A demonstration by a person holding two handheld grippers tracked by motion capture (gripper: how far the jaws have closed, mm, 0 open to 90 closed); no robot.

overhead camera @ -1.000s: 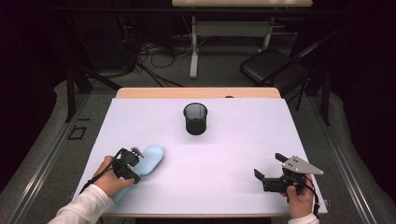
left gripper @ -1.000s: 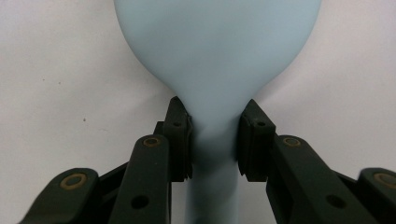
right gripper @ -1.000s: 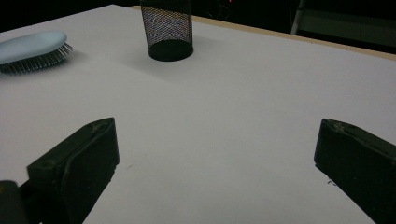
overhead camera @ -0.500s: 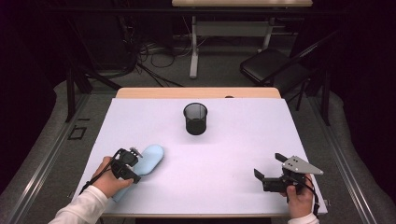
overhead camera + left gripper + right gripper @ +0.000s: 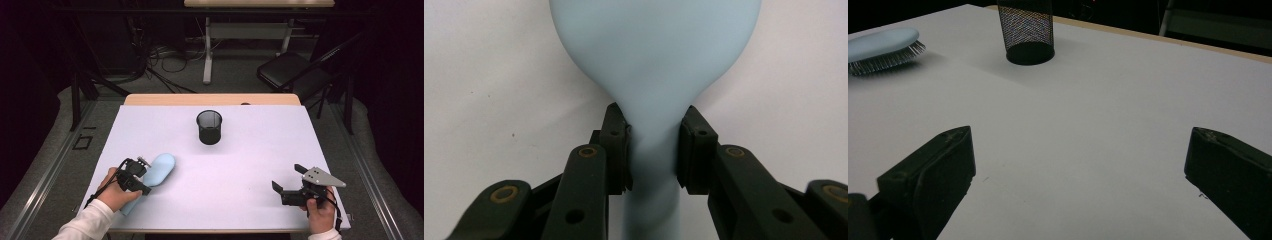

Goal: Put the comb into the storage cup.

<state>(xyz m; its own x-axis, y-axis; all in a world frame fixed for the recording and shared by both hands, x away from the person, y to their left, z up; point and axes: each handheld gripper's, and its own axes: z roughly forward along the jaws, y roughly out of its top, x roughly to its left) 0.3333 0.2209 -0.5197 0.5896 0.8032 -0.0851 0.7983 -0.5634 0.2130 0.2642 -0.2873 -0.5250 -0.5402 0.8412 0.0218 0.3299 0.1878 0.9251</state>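
Note:
A light blue hairbrush lies bristles-down on the white table at the near left. My left gripper is shut on its neck; in the left gripper view both pads press the narrow handle just below the oval head. The brush's bristled head shows at the far left of the right gripper view. A black mesh cup stands upright at the table's middle back and appears as the mesh cup ahead of the right jaws. My right gripper rests open at the near right, nothing between its jaws.
The table's wooden back edge shows beyond the white surface. A folding chair and a desk leg with cables stand on the floor behind.

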